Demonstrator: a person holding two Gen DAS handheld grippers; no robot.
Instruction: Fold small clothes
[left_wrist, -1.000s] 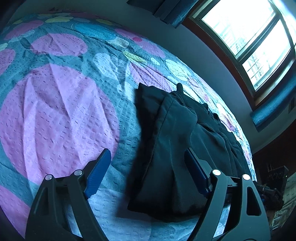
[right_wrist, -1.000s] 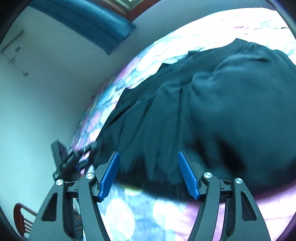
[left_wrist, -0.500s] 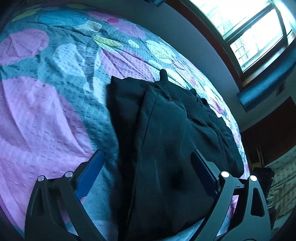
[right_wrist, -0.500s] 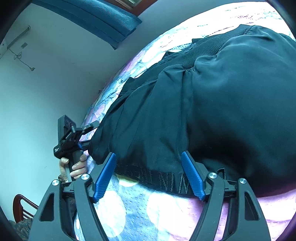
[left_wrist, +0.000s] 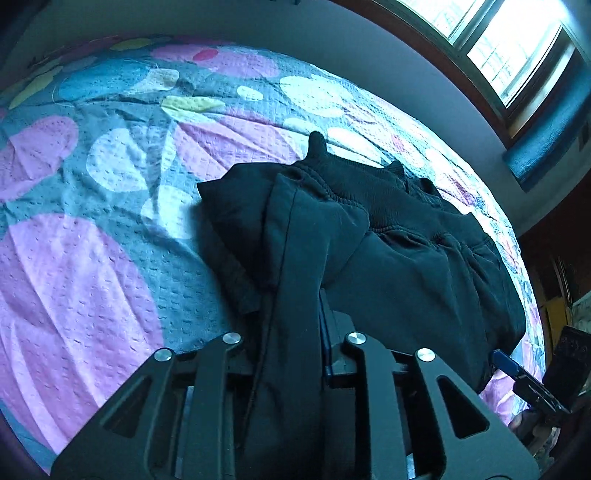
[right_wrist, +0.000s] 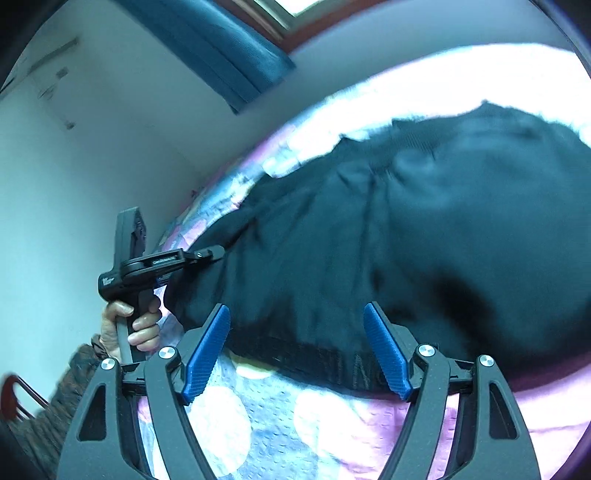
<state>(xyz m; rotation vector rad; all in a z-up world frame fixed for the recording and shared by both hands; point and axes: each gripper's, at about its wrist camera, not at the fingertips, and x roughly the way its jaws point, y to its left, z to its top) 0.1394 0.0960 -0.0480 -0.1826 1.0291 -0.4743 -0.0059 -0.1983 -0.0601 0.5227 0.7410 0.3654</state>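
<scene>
A black garment (left_wrist: 406, 266) lies bunched on a bedspread (left_wrist: 92, 258) patterned with pink and pale circles. My left gripper (left_wrist: 295, 314) is closing on a near fold of it, and the cloth rises in a ridge between the pinching jaws. In the right wrist view the garment (right_wrist: 443, 240) fills the upper right. Its lettered waistband edge lies just beyond my right gripper (right_wrist: 295, 347), which stands open above the bedspread (right_wrist: 295, 424) with nothing between its blue pads. The left gripper (right_wrist: 218, 253) bites the garment's left corner there.
A bright window (left_wrist: 517, 48) and a blue curtain (right_wrist: 229, 48) sit above the bed's far side, along a pale wall. A person's hand (right_wrist: 129, 325) holds the left gripper's handle. A red chair (right_wrist: 14, 395) stands low at the left.
My left gripper moved onto the garment and shut on its near fold, lifting the cloth. My right gripper widened a little and the waistband edge came closer to its pads.
</scene>
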